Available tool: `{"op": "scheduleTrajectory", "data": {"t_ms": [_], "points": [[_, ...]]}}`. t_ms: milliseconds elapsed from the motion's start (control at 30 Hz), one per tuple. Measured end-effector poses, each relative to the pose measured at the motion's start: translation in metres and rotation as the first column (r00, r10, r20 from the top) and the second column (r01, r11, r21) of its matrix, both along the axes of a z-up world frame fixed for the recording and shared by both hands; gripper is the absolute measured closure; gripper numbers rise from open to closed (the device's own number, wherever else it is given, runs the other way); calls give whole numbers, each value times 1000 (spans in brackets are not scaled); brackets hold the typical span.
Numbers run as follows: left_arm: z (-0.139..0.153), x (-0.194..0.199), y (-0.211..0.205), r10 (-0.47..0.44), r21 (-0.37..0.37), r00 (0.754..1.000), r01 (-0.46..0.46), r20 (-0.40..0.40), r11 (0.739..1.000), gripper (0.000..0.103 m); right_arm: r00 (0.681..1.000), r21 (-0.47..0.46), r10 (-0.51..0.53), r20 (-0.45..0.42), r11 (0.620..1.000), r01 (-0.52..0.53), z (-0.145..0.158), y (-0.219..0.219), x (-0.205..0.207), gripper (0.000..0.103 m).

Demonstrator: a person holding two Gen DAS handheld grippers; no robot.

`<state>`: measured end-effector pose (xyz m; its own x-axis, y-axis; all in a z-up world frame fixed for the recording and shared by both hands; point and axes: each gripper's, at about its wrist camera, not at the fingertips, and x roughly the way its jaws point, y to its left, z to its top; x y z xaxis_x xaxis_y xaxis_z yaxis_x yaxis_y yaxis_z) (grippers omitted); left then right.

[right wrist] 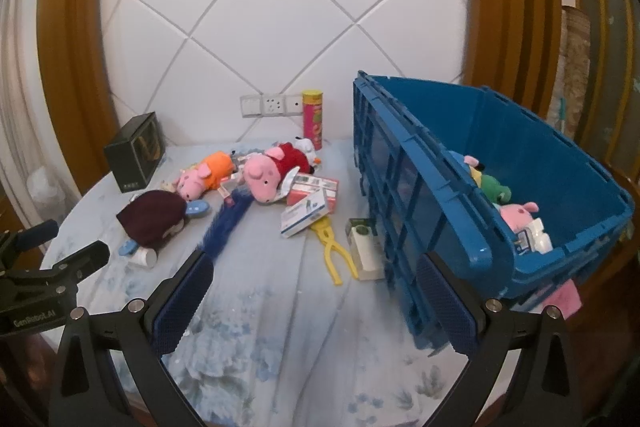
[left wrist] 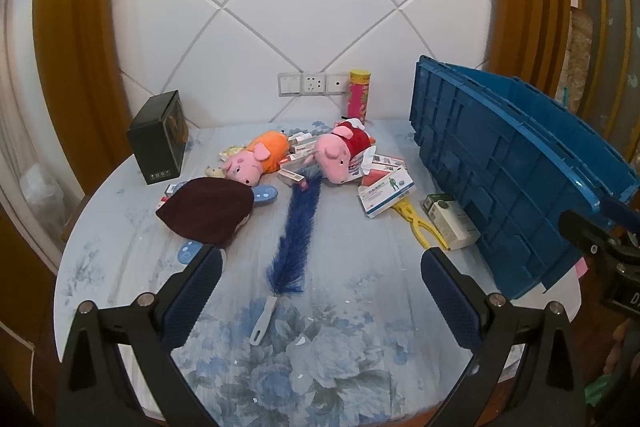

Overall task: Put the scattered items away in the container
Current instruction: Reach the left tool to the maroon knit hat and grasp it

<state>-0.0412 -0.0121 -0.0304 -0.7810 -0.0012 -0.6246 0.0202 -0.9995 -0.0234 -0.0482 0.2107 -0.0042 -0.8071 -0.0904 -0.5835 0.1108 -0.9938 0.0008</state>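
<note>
Scattered on the floral tablecloth are a blue feather duster (left wrist: 298, 227) with a white handle, a maroon hat (left wrist: 206, 209), a pig plush in orange (left wrist: 256, 157), a pig plush in red (left wrist: 340, 153), several medicine boxes (left wrist: 384, 187), yellow tongs (left wrist: 416, 223) and a green-white box (left wrist: 450, 221). The blue crate (right wrist: 460, 187) stands at the right and holds plush toys (right wrist: 520, 215) and small boxes. My left gripper (left wrist: 320, 263) is open above the duster's lower end. My right gripper (right wrist: 316, 267) is open, empty, near the crate's front corner.
A black box (left wrist: 160, 143) stands at the back left. A pink snack can (left wrist: 358, 99) stands against the padded wall under the sockets. The round table's edge curves close on the left and front. The crate fills the right side.
</note>
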Motion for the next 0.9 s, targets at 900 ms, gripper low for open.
{"op": "scheduleTrajectory", "data": {"t_ms": [900], "points": [[-115, -93, -175, 335, -60, 901, -331, 274, 942, 2, 923, -175, 318, 219, 943, -283, -104, -125, -165, 0]]}}
